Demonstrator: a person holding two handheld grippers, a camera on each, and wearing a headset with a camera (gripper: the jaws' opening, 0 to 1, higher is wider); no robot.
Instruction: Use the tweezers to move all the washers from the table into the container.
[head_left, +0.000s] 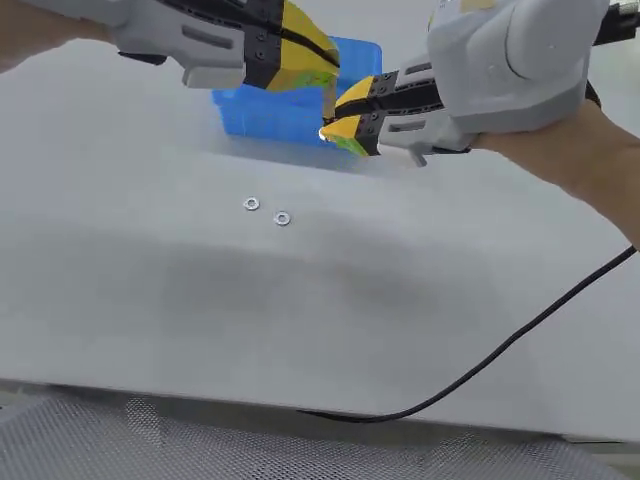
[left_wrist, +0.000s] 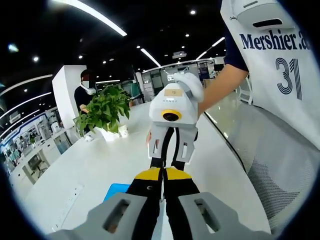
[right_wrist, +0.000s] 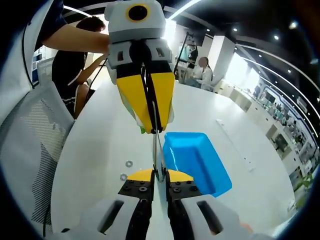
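Note:
Two small metal washers (head_left: 251, 204) (head_left: 282, 218) lie side by side on the white table (head_left: 300, 300), also seen as washers (right_wrist: 129, 163) in the right gripper view. Behind them stands the blue container (head_left: 265, 115) (right_wrist: 195, 160). My left gripper (head_left: 325, 65) (right_wrist: 153, 129) comes in from the upper left; my right gripper (head_left: 345, 120) (right_wrist: 160, 176) comes from the right. Their yellow jaw tips face each other over the container's near right corner. Thin metal tweezers (right_wrist: 156, 147) run between them, and both grippers are shut on them.
A black cable (head_left: 500, 350) trails across the table's right side to its front edge. A mesh chair (head_left: 150, 440) sits below that edge. A potted plant (left_wrist: 102, 110) stands far off on the table, with people beyond it.

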